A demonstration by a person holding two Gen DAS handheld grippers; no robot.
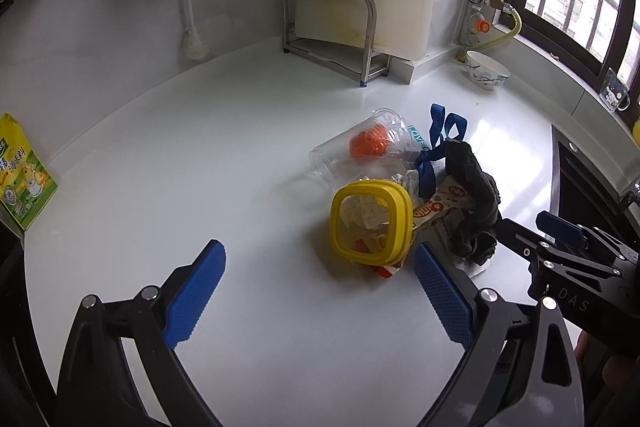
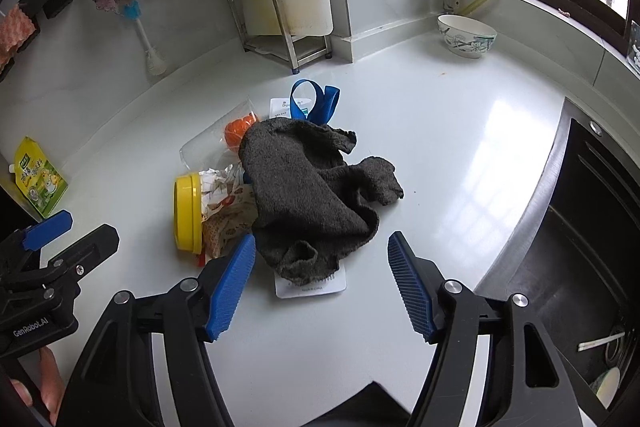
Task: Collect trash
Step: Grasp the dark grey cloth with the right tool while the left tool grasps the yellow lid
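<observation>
You are on the approach with both the left gripper and right gripper spread wide and empty, the crumpled dark grey knitted cloth topping the trash pile on the white counter at twelve o'clock, so next lower onto it and close.

Bare counter surrounds the trash pile; sink bounds the right.
</observation>
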